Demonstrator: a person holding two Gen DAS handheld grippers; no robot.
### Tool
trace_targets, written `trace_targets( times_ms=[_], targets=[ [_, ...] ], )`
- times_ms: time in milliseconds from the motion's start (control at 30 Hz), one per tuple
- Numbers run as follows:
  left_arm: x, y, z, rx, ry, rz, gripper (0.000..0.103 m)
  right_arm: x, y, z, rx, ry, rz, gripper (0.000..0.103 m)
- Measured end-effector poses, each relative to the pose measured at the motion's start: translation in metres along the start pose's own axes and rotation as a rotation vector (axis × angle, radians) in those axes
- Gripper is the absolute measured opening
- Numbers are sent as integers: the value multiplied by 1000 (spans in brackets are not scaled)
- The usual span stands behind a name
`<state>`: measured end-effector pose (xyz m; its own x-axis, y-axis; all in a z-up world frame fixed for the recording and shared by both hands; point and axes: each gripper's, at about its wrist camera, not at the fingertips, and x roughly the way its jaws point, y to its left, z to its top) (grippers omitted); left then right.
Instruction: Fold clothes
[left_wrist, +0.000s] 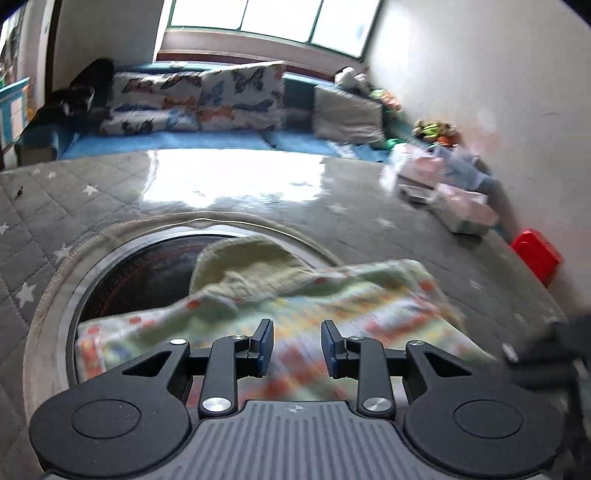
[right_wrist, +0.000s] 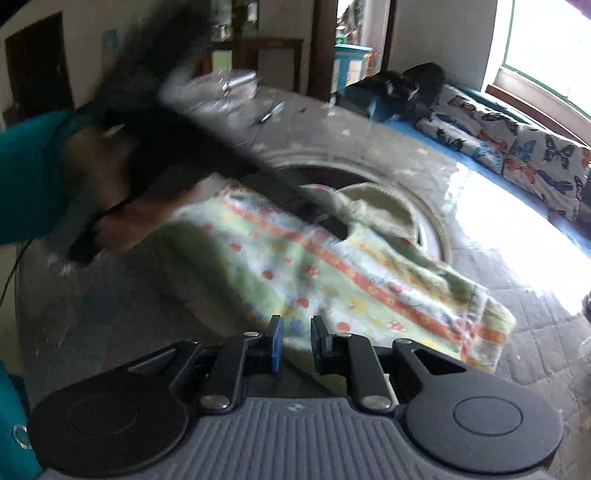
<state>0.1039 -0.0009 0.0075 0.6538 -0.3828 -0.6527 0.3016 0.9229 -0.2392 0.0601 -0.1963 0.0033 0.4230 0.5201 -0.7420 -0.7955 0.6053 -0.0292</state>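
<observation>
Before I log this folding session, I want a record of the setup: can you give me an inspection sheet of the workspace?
Surface: grey quilted star-print mat, with a round dark-centred tray on it.
Job's things: a patterned towel with orange stripes, draped across the tray, a plain greenish fold at its far end; blurred.
Clutter: pink boxes and a red box by the wall; small metal items on the mat's far edge.
Grippers: left gripper and right gripper above the towel, jaws apart, holding nothing.
Cables: a thin dark cable at the right view's left edge.
Surroundings: butterfly-print cushions, a window, soft toys.
</observation>
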Motion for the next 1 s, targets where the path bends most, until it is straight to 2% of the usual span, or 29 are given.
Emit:
trace_targets(
  times_ms=[167,367,500,667,867,1000],
  targets=[
    [-21,-15,-27,35,-6,-20,31,3,-15,-8,103,-25,-7,16],
    [-27,-21,-60,47,2,-20,31,-6,-23,-29,150,-14,-5,15],
    [-37,-20,-60,43,-25,-13,31,-11,-24,-38,150,23,-30,15],
    [-47,-19,-59,40,-63,10,33,-21,-33,-30,193,-51,-58,15],
    [-52,6,-69,-32,-42,70,33,-11,-55,-44,276,-40,-93,18],
    [-61,22,-75,-66,-36,93,36,-21,-63,-53,277,-17,-127,15]
  ],
)
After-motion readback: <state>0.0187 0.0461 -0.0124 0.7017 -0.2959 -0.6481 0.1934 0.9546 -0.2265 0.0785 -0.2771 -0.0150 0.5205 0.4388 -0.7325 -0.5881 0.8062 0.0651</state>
